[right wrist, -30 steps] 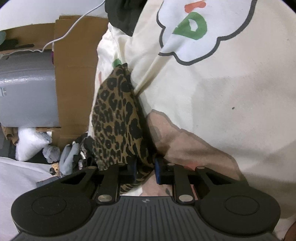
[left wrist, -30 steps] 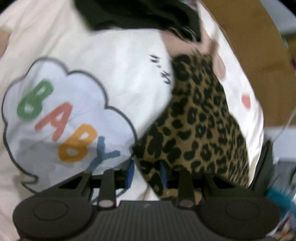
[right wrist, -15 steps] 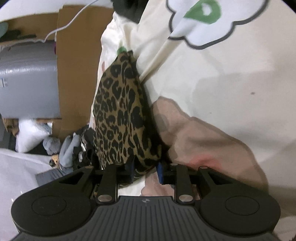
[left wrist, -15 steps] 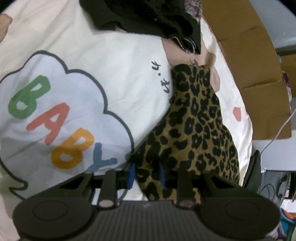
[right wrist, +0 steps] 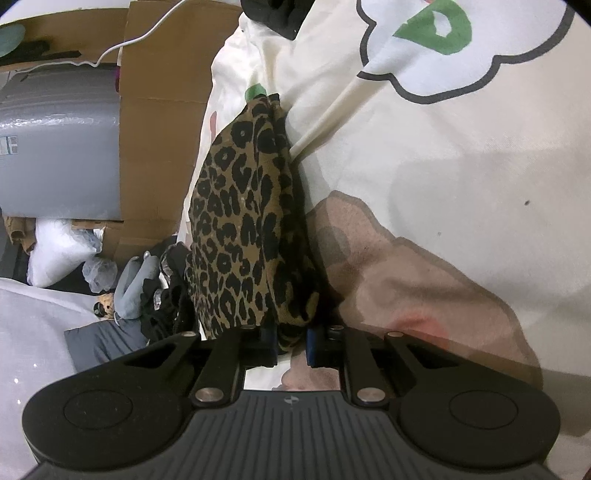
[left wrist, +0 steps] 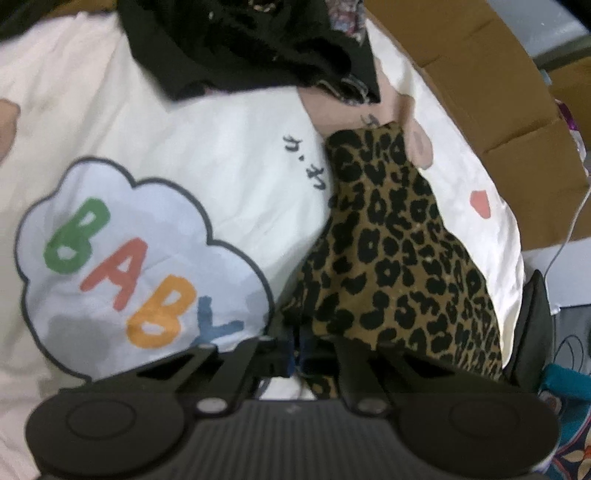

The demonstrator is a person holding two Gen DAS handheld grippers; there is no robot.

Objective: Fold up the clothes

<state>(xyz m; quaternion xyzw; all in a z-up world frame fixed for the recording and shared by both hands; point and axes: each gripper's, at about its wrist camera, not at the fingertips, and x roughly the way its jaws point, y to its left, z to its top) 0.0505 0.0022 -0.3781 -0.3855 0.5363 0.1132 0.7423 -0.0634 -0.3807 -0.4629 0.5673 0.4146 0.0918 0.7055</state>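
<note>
A leopard-print garment (left wrist: 399,258) lies in a long bunched strip on a cream sheet printed with a "BABY" cloud (left wrist: 122,258). My left gripper (left wrist: 298,350) is shut on the strip's near left corner, and a thin fold of the cloth is pinched between its blue pads. In the right wrist view the same garment (right wrist: 243,229) runs away from my right gripper (right wrist: 291,339). Its jaws are closing, with a thick bunch of the leopard cloth's near end pressed between the pads.
A heap of black clothes (left wrist: 251,40) sits at the sheet's far end. Brown cardboard (left wrist: 480,74) lines the bed's edge. Beside the bed are a grey case (right wrist: 55,147), a white cable (right wrist: 147,33) and loose dark clothes (right wrist: 155,280). The cream sheet (right wrist: 461,147) spreads wide to the right.
Both grippers' jaws have narrowed onto the leopard cloth, the left one fully. The left view has rolled slightly. The garment lies much as before.
</note>
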